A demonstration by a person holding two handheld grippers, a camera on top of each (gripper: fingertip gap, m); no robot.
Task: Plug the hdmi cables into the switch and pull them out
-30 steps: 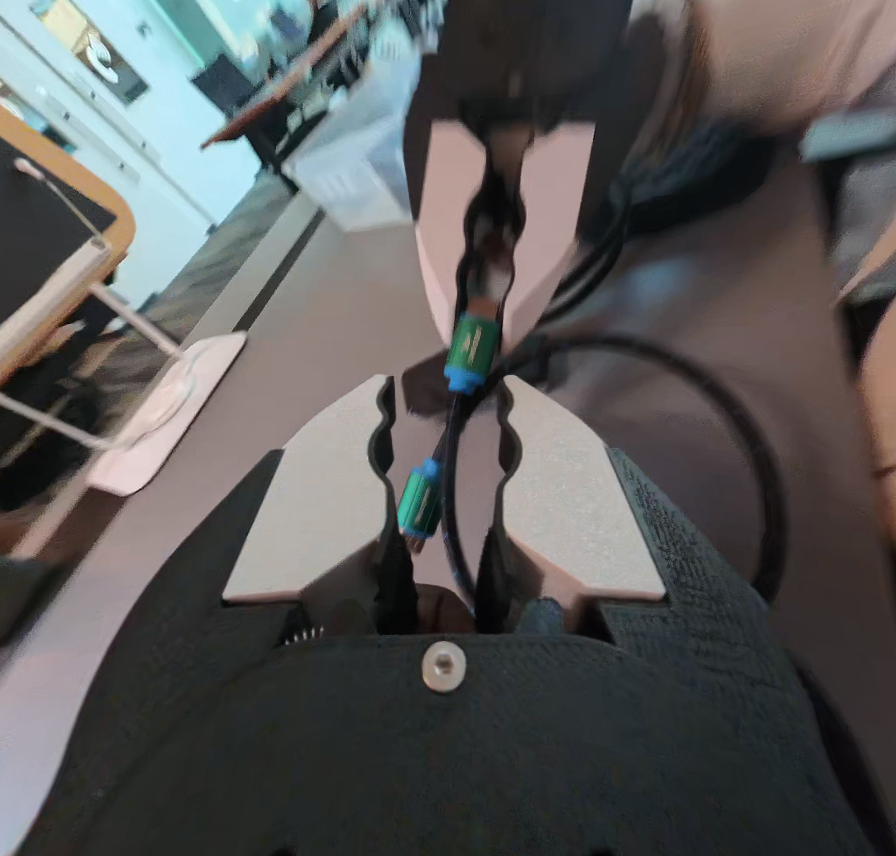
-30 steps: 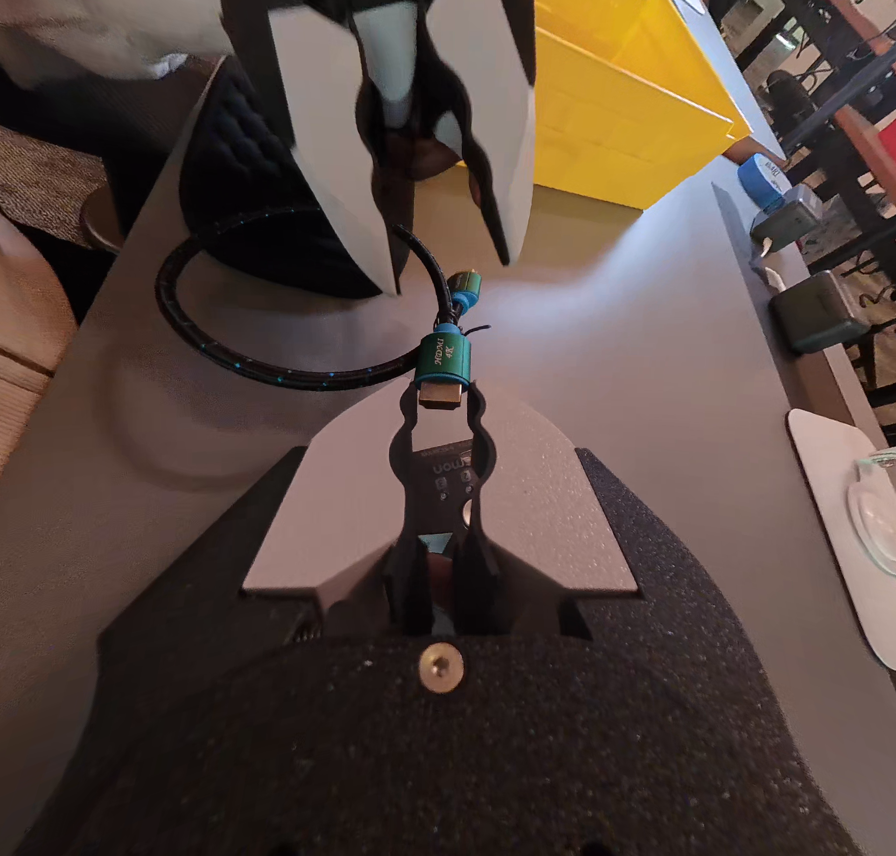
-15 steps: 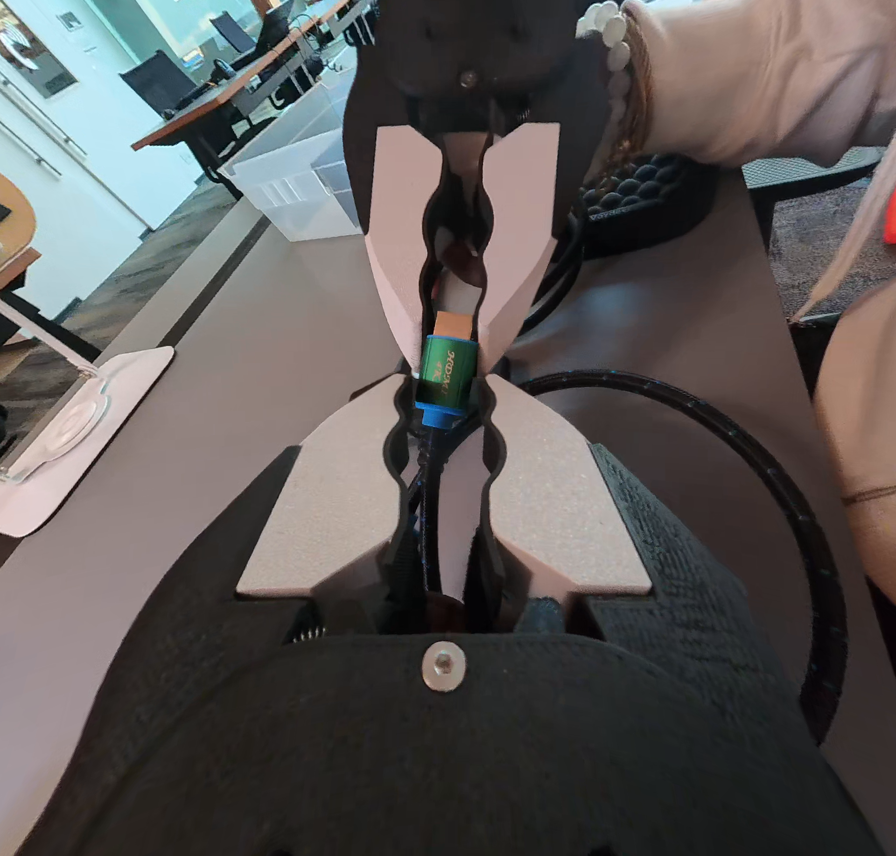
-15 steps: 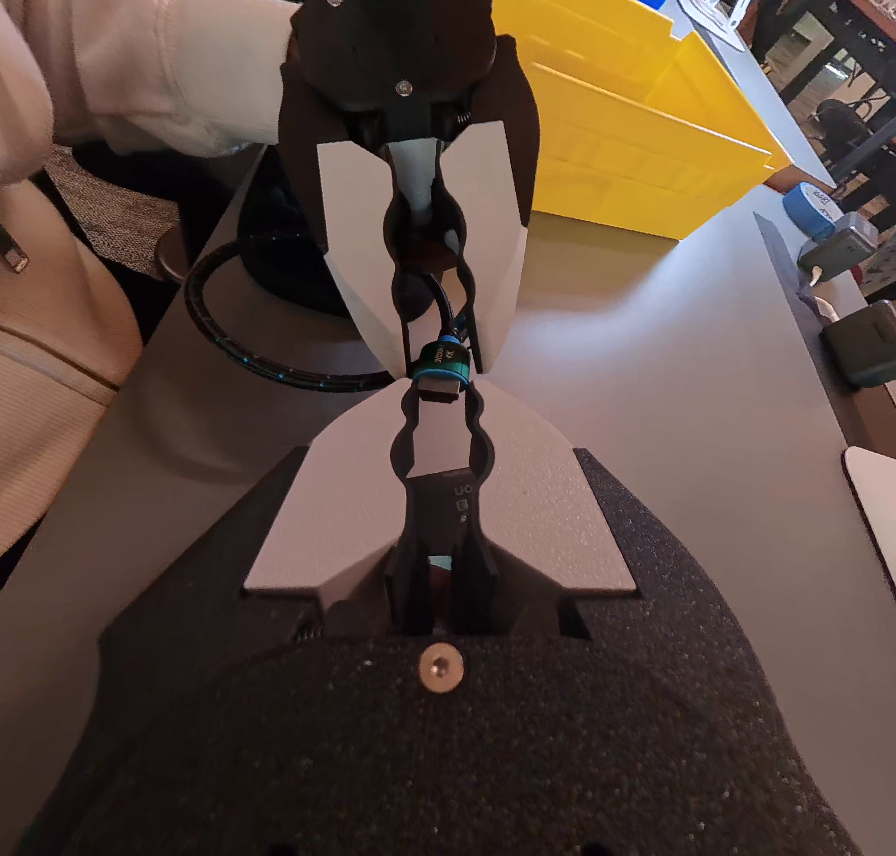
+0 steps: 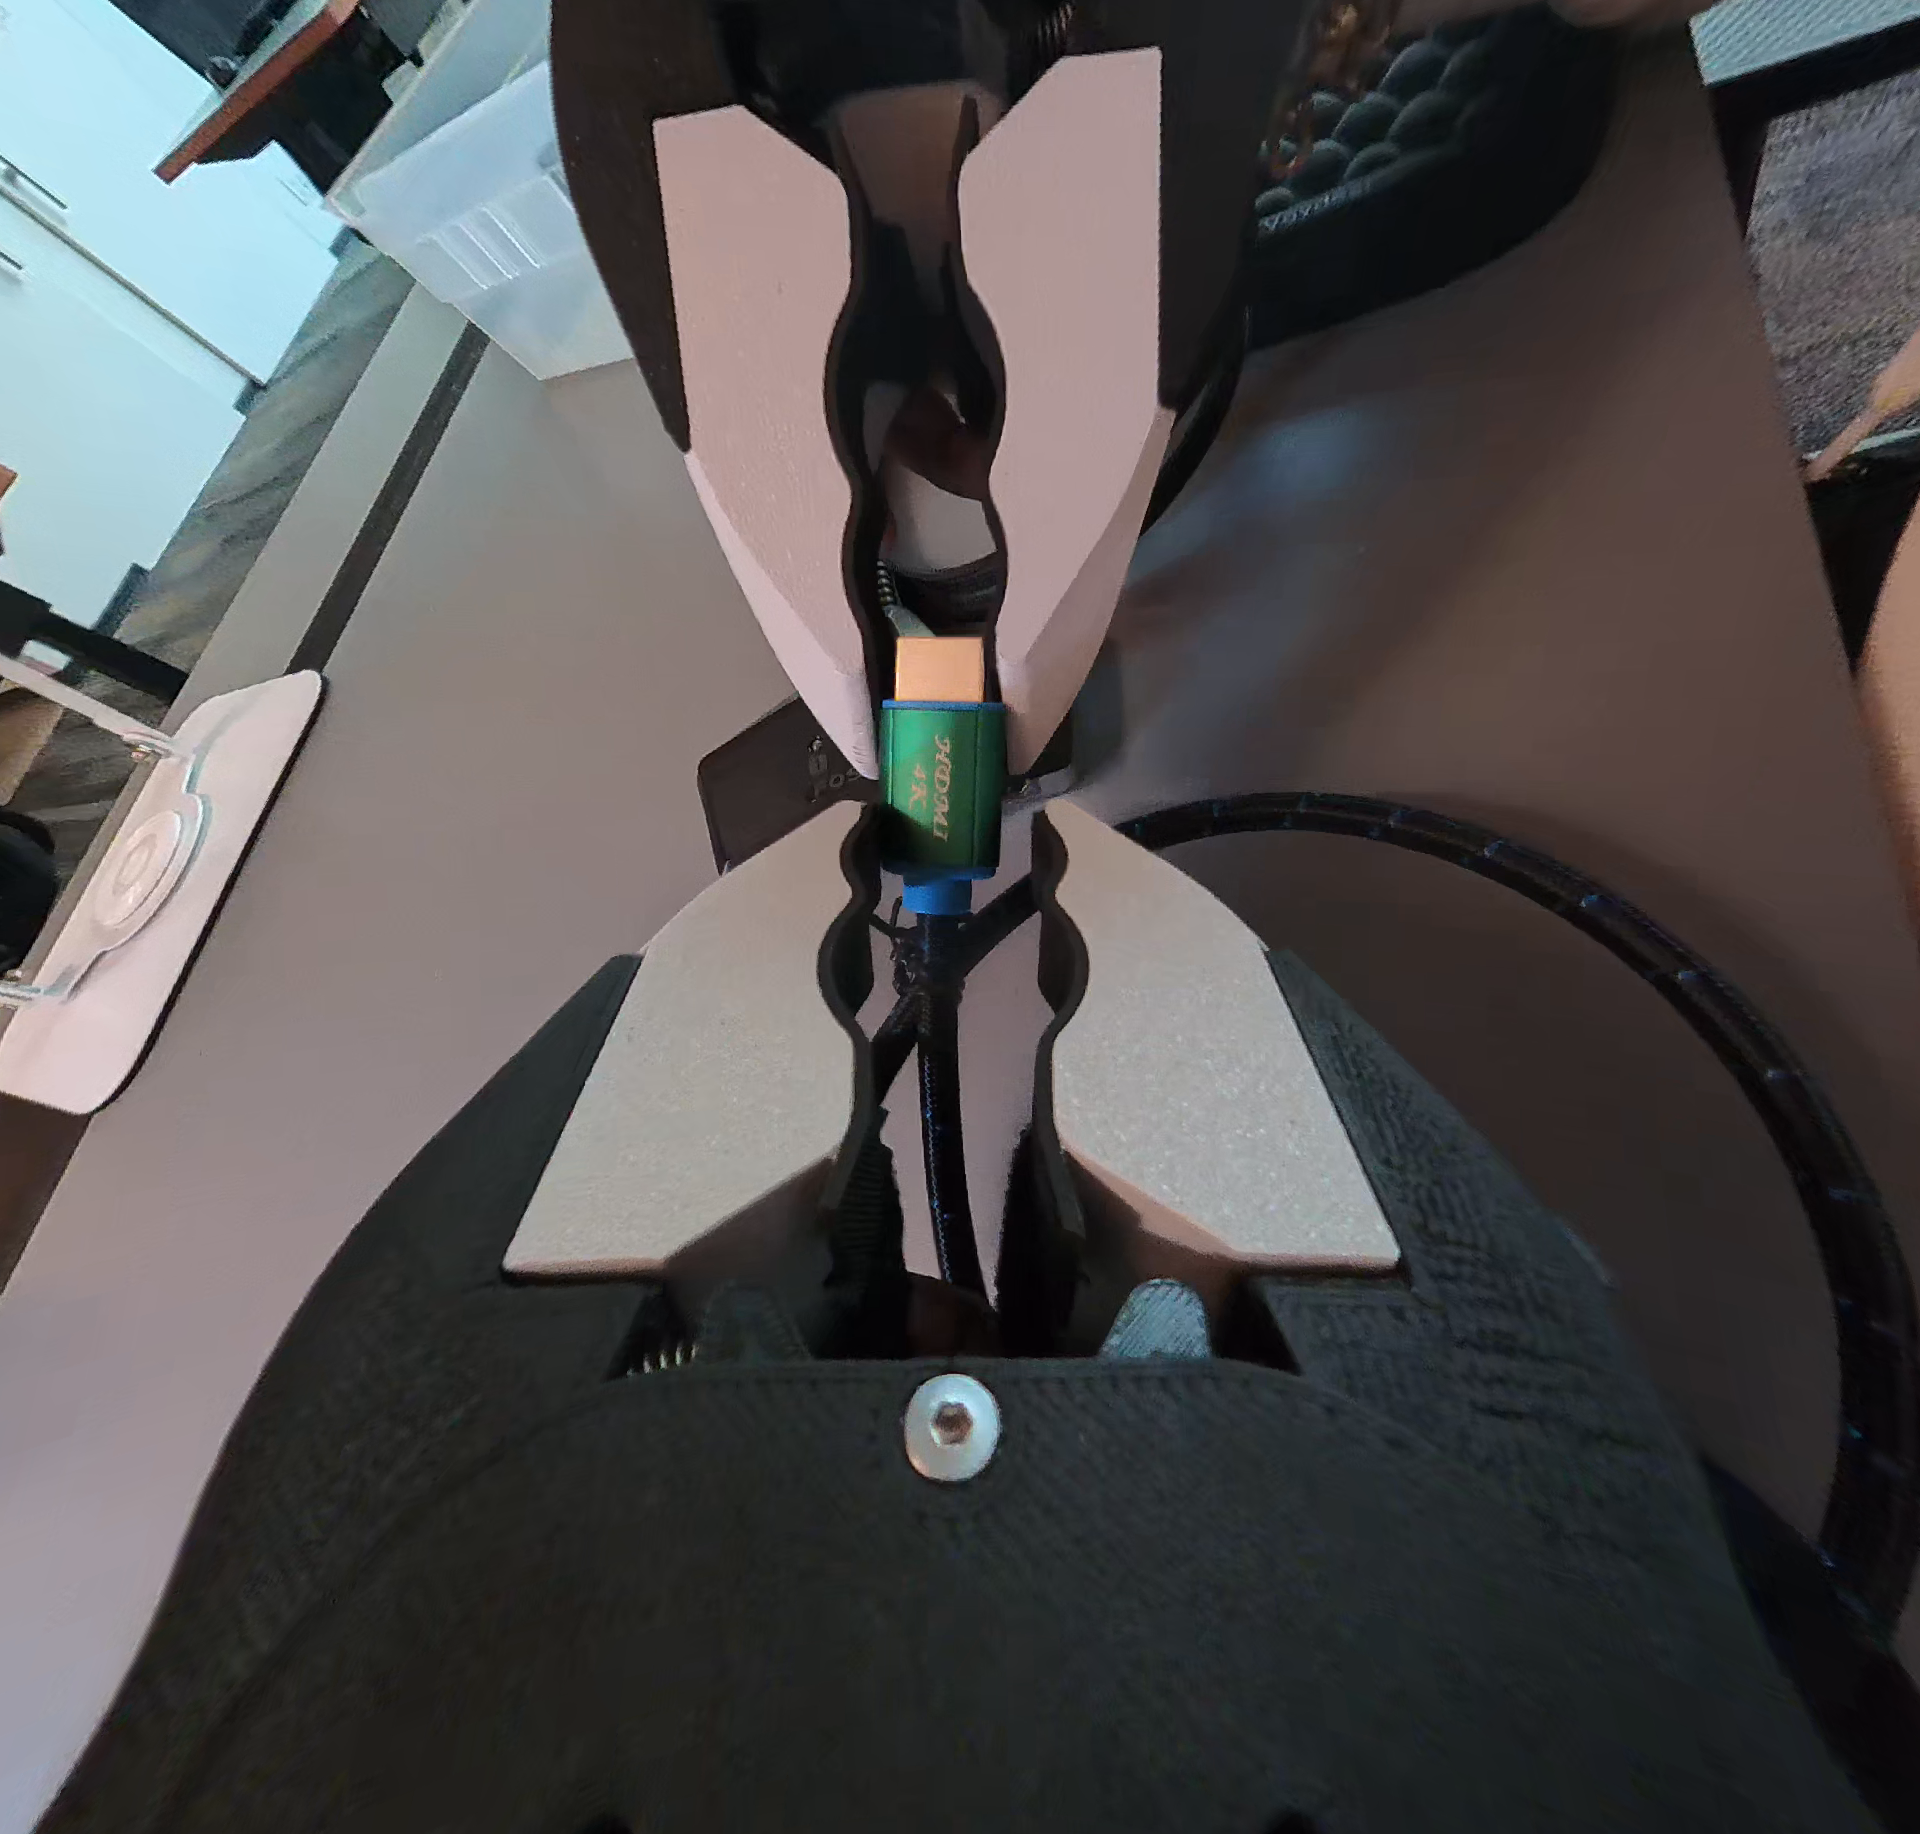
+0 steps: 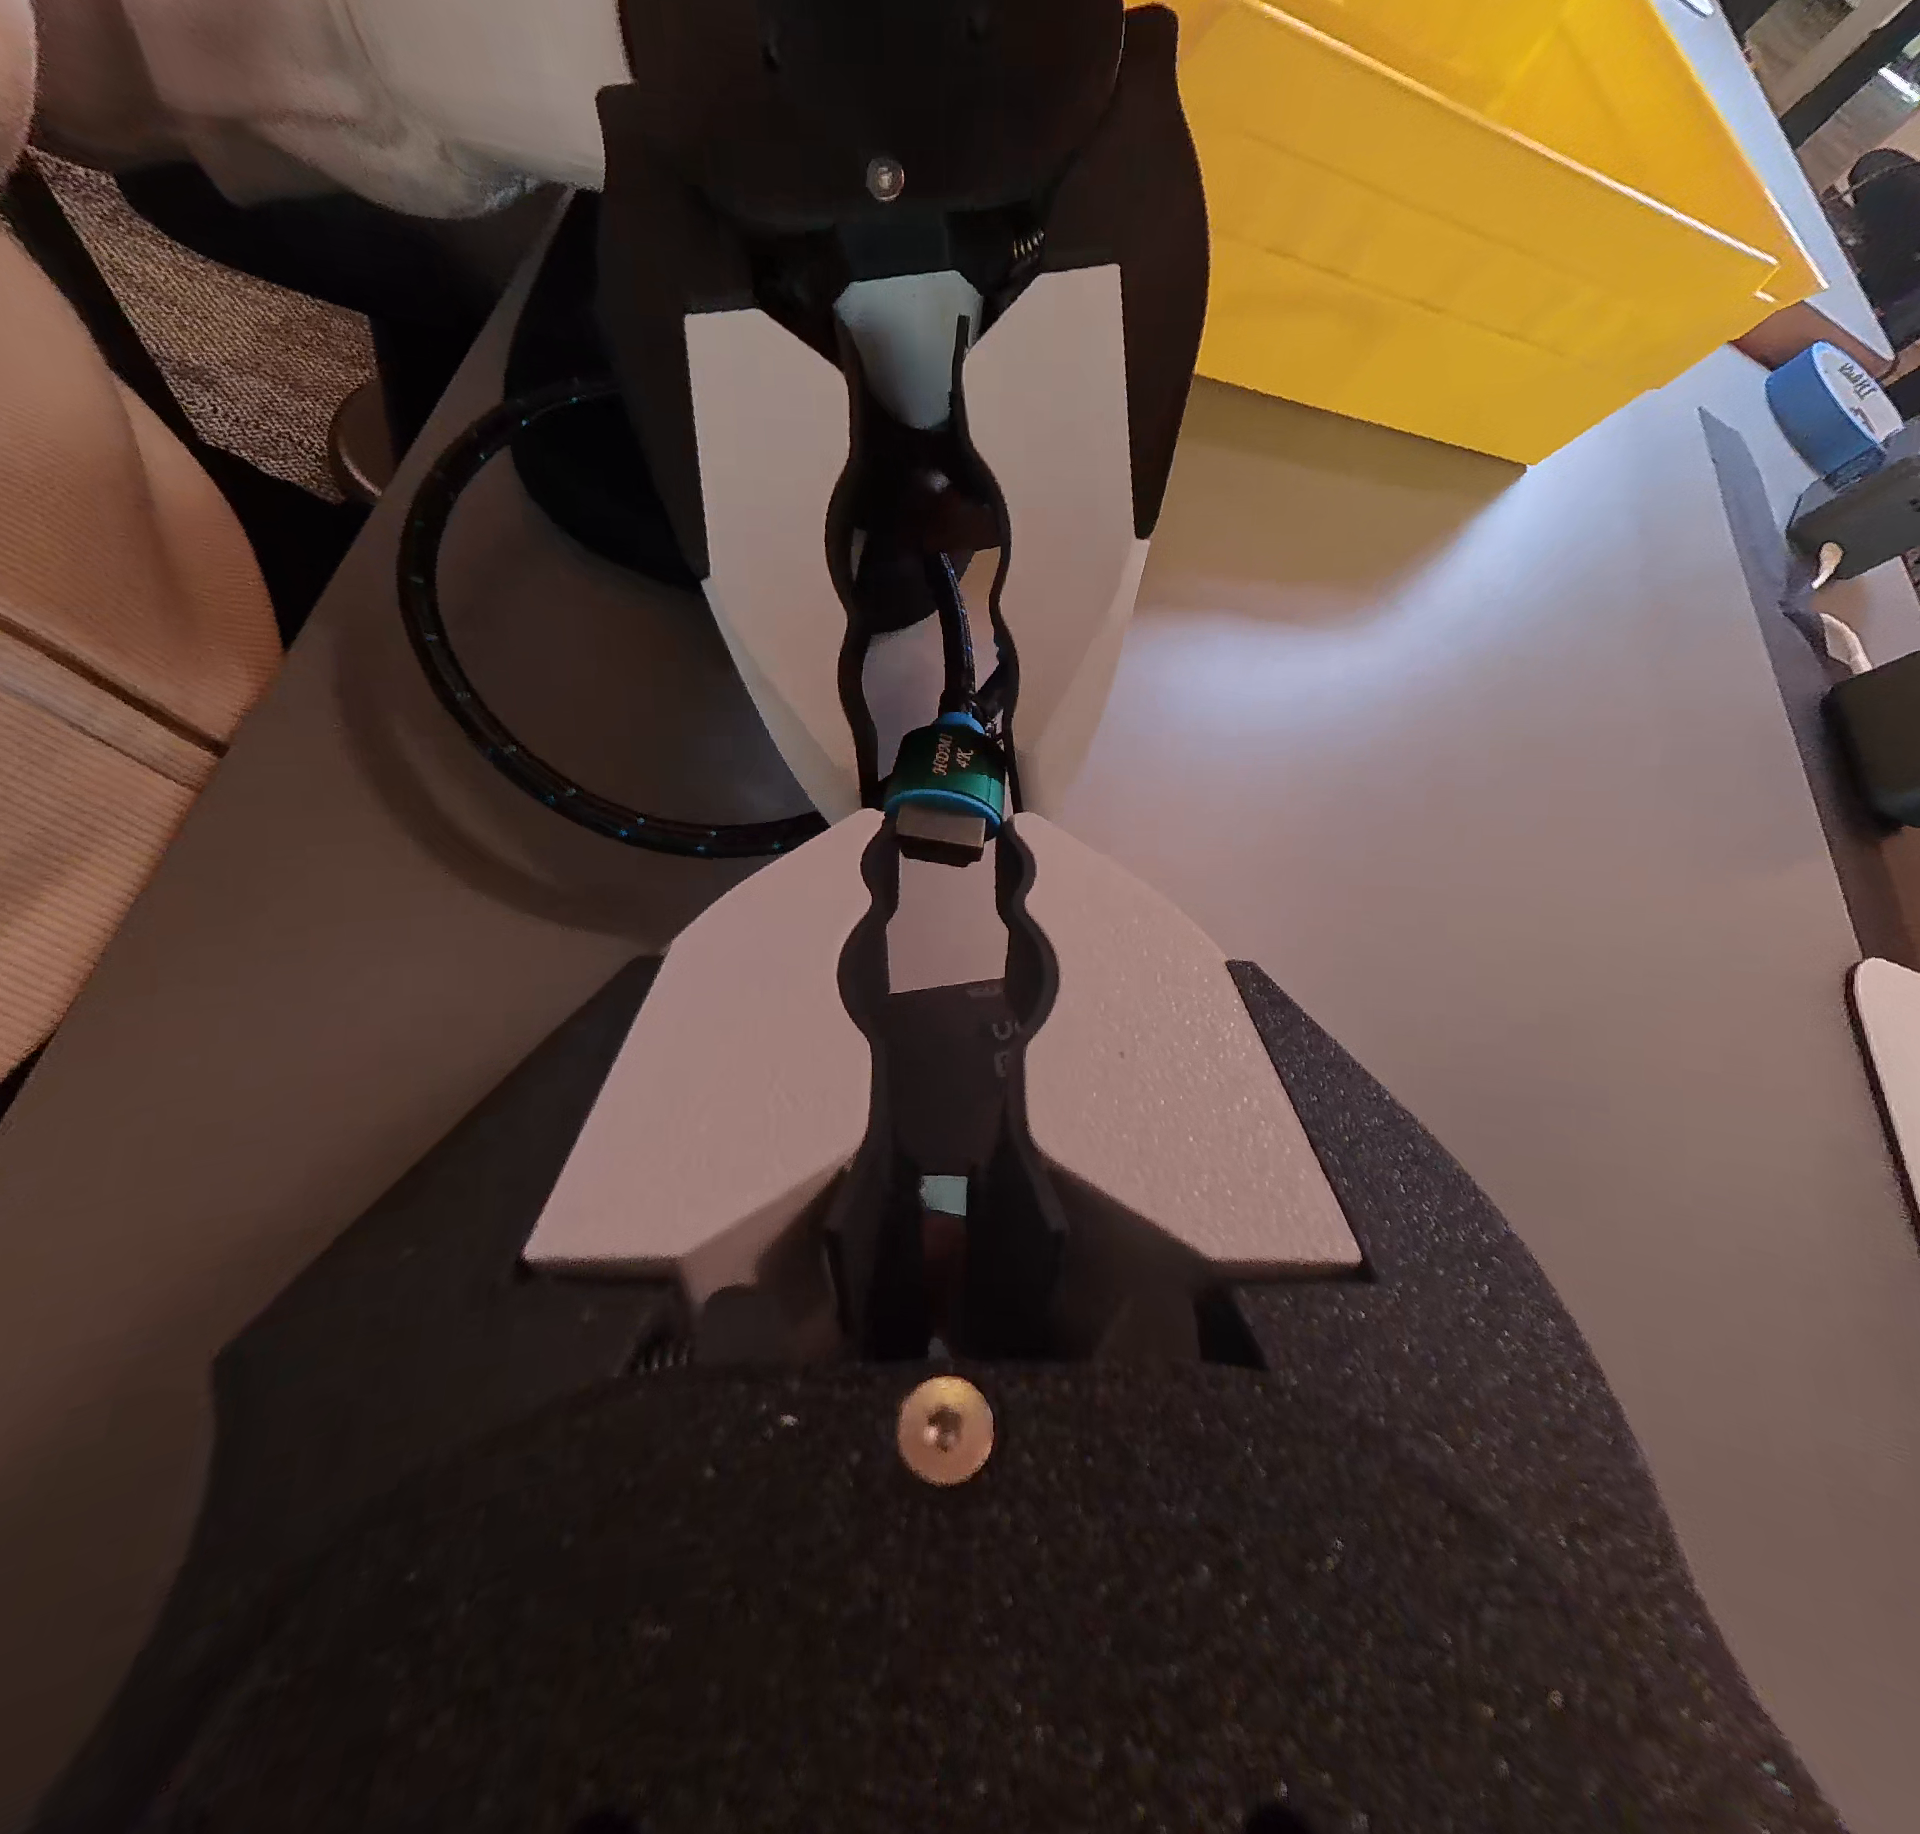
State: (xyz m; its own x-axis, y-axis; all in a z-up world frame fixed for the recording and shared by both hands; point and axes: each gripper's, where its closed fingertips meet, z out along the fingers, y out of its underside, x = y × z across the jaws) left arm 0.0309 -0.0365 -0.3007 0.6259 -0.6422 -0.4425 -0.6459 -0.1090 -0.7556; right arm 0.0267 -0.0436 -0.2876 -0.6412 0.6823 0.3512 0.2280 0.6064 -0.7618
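Observation:
My left gripper [image 5: 951, 839] is shut on a green HDMI plug [image 5: 940, 787], whose gold tip points away from me at the right gripper [image 5: 940, 735]. My right gripper [image 6: 940, 839] is shut on the black switch [image 6: 940, 1067], held deep between its fingers. The switch also shows as a dark box in the left wrist view [image 5: 764, 797]. The plug [image 6: 940, 771] has its metal tip between the right fingertips, with a short gap to the switch. The black braided cable [image 5: 1558, 911] loops over the table to the right.
Yellow bins [image 6: 1455, 226] stand at the back right of the grey table [image 6: 1455, 849], with a blue tape roll [image 6: 1829, 413] and dark devices [image 6: 1860, 517] beyond. A clear plastic bin [image 5: 488, 215] and a white pad [image 5: 135, 880] lie on the left. A person's sleeve [image 6: 312, 39] is behind. My two grippers' fingertips are within a few centimetres of each other.
The left gripper has closed on the green plug. The two grippers have come tip to tip, bringing the plug's tip between the right fingertips toward the switch.

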